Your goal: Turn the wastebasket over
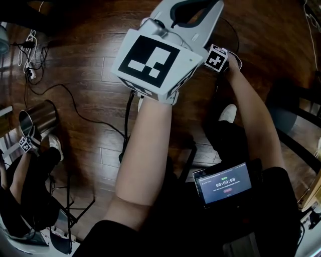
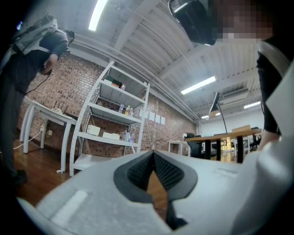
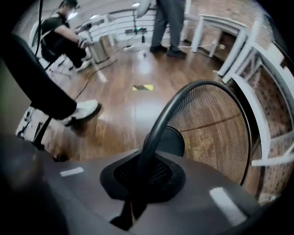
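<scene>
The wastebasket is black wire mesh, and the right gripper view looks into its open mouth to the dark round bottom. My right gripper points down at the wooden floor and is shut on the basket's black rim. In the head view only that gripper's marker cube shows, and I cannot make out the basket there. My left gripper is raised close to the head camera, its big marker cube filling the middle. In its own view the left gripper is shut with nothing in it, aimed across the room.
A crouching person sits at the left beside a metal bin, with cables across the floor. My shoe rests near the basket. White table legs stand to its right. A white shelf unit stands by the brick wall.
</scene>
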A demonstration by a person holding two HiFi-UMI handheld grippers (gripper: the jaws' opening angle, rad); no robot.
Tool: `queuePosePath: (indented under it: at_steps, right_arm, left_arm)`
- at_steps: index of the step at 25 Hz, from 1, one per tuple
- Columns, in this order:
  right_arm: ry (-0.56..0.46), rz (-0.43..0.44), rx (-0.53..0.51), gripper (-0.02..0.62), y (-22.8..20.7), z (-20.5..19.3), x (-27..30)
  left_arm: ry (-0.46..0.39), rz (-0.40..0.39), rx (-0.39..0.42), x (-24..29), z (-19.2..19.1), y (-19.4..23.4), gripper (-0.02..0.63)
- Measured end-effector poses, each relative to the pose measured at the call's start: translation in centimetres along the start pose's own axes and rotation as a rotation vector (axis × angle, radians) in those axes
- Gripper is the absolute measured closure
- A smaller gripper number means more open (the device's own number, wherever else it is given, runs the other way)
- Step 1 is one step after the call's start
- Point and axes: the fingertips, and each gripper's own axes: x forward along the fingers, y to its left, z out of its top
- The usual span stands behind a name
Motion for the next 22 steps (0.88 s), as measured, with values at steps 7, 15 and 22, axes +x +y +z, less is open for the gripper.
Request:
queuePosePath:
  at_steps: [7, 15, 22]
  right_arm:
    - [0.085, 0.030, -0.174, 0.584, 3.1, -1.0, 2.2]
    - [0.080, 0.039, -0.204, 0.570, 3.3, -1.4, 1.8]
    - [-0.013, 0.019, -0.145, 0.440, 3.2, -0.7, -4.5]
  left_arm:
    - [-0.006, 0.003, -0.003, -0.4, 0.0, 0.5, 0.603]
    - [0.003, -0.005, -0.001, 0.1, -0.3, 0.3, 0.603]
    - [0.039, -0.029, 0.022, 0.5, -0.9, -0.8, 0.604]
